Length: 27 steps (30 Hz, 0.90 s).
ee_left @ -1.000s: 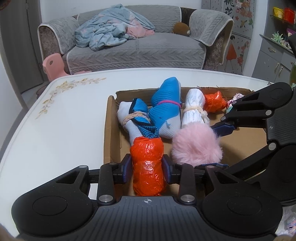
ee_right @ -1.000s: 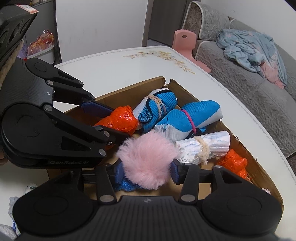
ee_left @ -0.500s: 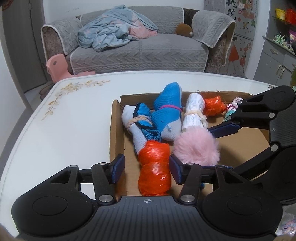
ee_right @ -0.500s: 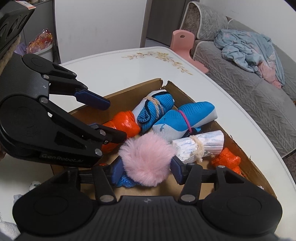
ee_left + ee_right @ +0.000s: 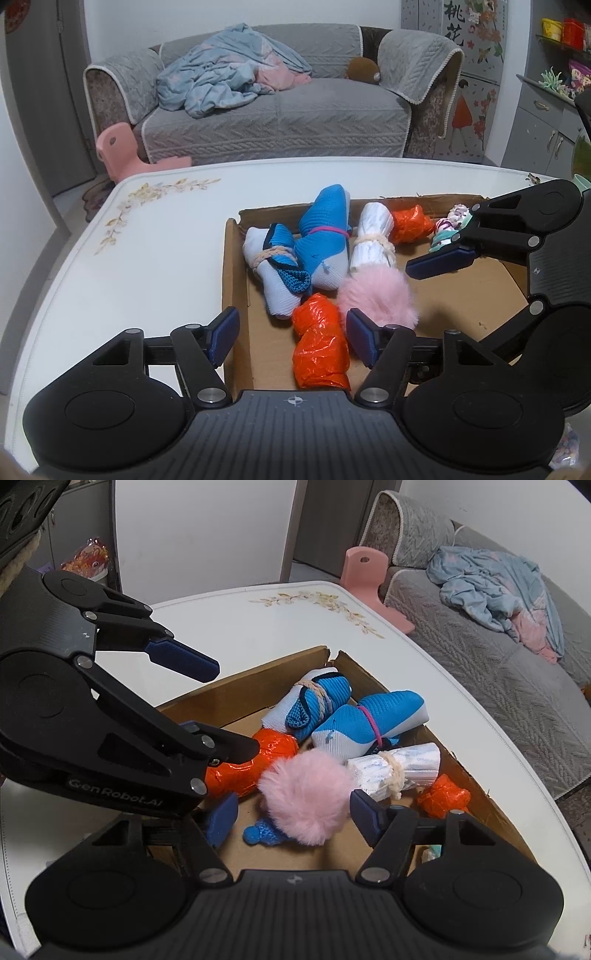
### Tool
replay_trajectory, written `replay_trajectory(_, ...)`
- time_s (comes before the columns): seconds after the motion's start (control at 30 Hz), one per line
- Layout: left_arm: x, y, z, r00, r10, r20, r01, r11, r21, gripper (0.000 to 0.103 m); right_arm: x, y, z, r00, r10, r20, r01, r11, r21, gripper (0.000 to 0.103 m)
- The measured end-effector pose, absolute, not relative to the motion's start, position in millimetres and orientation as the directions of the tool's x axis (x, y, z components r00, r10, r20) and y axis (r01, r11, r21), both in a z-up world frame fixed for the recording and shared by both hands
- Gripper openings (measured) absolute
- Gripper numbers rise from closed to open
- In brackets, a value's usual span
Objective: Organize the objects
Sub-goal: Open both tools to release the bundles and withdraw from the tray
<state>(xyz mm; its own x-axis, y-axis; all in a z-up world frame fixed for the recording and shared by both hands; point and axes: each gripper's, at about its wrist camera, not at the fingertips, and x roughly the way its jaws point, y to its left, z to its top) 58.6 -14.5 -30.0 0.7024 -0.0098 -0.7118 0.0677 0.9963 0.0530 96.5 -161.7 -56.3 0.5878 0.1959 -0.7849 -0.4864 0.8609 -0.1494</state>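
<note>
Box [image 5: 231, 295], shallow cardboard, sits on white table [image 5: 147, 251] and holds all the bundles. Orange bag [image 5: 320, 349] lies at the box's near left, just beside the left wall, free between the left gripper [image 5: 293, 338] fingers, which are spread wide; neither pad touches it. Left pad hangs outside the box wall over the table, right pad inside the box. Pompom [image 5: 376, 291], pink and fluffy, rests on the box floor just right of the orange bag, touching the white roll [image 5: 373, 240] behind it. Right gripper [image 5: 293, 819] also spread wide, pompom between its fingers but not squeezed; a small blue knit piece [image 5: 260, 830] lies beside the pompom on the floor. Two blue-and-white sock bundles [image 5: 314, 243] lie side by side behind the orange bag, one tied with rope, one with a pink band. White roll tied with cord lies right of them. Second small orange bag [image 5: 412, 223] sits at the far wall, next to the roll's end. Small pastel item [image 5: 448, 230] in the far right corner, partly hidden by the right gripper. Grey sofa [image 5: 277, 118] with a crumpled blanket behind the table; pink stool [image 5: 118, 147] near it.
</note>
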Motion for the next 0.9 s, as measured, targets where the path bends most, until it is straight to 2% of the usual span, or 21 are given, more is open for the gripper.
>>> replay_trajectory(0.5,18,-21,-11,0.709,-0.009,-0.705,0.099,0.991,0.086,0.076,53,-172,-31,0.653,0.193,-0.733,-0.439,0.885,-0.158,0.071)
replay_trajectory(0.7,-24,-20,-6,0.724,-0.039,-0.689,0.13,0.988,0.081,0.08,12,-185,-22,0.688,0.187,-0.701,-0.391,0.909,-0.142,0.08)
replay_trajectory(0.9,-81,-18,-13,0.749,-0.102,-0.655,0.144,0.99,0.011,0.085,-51,-197,-26,0.736,0.179,-0.653,-0.317,0.943,-0.099,0.087)
